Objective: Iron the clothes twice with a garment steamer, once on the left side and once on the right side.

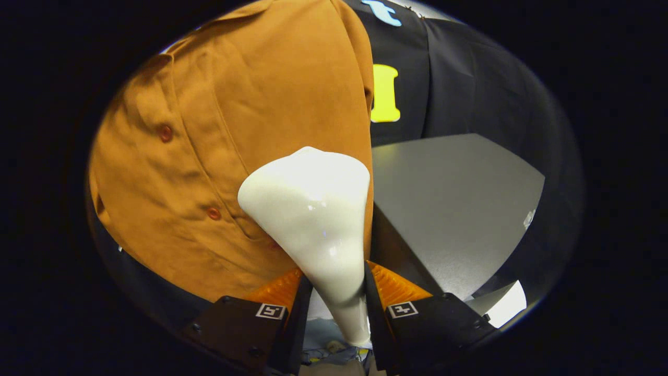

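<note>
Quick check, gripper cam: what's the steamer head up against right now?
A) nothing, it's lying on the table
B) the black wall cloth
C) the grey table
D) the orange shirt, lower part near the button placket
D: the gripper is shut on the white steamer, whose wide head lies over the orange shirt beside its buttons, with the grey table off to the side.

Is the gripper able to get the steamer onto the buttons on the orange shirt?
Probably yes. The gripper is shut on the steamer, whose wide head already lies against the shirt, beside the buttons. Nothing stands between them.
</note>
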The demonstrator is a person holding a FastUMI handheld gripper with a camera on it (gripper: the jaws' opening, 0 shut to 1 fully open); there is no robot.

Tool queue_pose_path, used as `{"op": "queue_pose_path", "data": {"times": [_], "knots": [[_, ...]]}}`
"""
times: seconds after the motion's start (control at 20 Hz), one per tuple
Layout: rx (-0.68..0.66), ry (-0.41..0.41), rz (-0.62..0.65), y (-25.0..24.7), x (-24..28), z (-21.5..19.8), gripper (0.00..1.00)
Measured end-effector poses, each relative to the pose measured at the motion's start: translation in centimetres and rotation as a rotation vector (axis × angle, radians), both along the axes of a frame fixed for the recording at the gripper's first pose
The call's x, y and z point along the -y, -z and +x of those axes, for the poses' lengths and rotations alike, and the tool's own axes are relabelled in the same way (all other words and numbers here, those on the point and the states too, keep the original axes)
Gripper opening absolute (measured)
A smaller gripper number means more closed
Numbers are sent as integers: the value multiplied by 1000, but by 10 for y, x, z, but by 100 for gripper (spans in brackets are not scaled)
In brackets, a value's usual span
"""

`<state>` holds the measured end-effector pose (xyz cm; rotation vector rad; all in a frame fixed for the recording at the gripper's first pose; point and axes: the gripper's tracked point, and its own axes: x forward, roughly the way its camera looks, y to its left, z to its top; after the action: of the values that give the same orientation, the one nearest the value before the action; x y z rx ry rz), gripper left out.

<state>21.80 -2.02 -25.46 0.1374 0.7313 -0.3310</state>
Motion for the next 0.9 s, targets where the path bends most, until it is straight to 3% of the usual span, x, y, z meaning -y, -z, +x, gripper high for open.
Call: {"op": "queue_pose_path", "data": {"times": [0.3, 0.6, 0.9], "knots": [[286, -137, -6, -103, -64, 21, 56], [361, -227, -3, -121, -130, 12, 56], [346, -275, -4, -112, -164, 24, 56]]}}
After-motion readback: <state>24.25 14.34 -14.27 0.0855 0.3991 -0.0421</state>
